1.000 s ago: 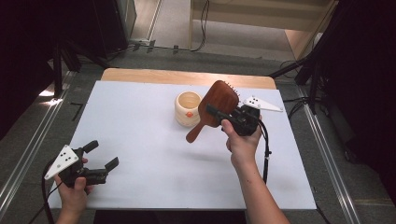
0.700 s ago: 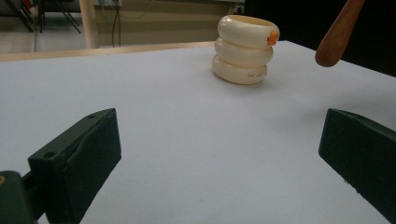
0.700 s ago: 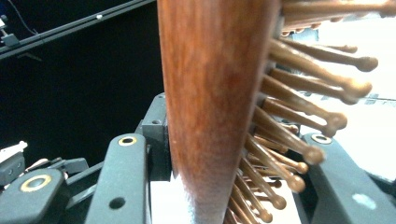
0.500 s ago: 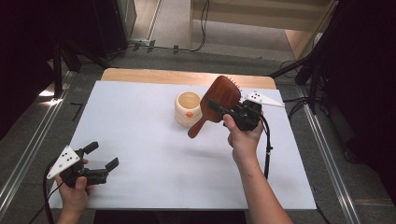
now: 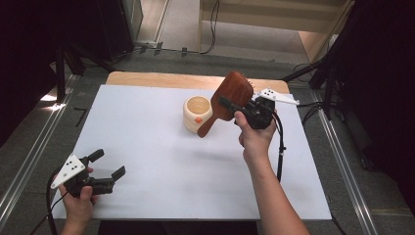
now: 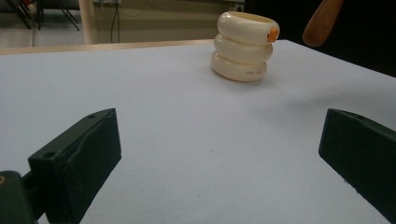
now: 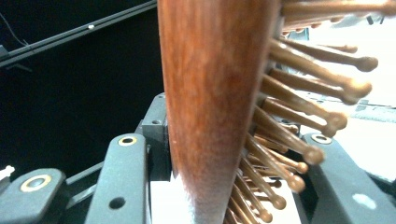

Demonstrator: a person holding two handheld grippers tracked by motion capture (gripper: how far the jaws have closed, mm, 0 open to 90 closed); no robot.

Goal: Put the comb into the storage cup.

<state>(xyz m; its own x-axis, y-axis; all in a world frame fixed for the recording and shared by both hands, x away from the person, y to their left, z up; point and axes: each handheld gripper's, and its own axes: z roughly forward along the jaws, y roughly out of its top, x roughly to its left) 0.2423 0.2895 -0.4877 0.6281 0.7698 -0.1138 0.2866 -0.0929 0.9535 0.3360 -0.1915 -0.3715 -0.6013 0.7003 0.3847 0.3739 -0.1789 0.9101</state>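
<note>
The broad white tabletop (image 5: 147, 147) is carrying the whole scene, with a strip of pale wood along its far edge. Over its far right part, the right hand (image 5: 254, 139) is holding the right gripper (image 5: 230, 105) up off the surface, and that gripper is clamping the reddish-brown wooden paddle hairbrush (image 5: 232, 93) by its head. In the right gripper view the jaws are pressing in from both sides, one against the smooth wooden back, the other in among the round-tipped wooden bristles (image 7: 303, 121). The brush is hanging tilted in the air, its handle slanting down toward the cream-coloured ribbed round cup with an orange dot (image 5: 197, 113), which is standing upright just beside the handle's end; whether they are touching I cannot tell. Down at the near left corner, the left hand (image 5: 78, 200) is keeping the left gripper (image 5: 108, 166) low over the table, its jaws standing wide apart with nothing between them, facing across the bare white surface toward the cup (image 6: 243, 45), well apart from it.
</note>
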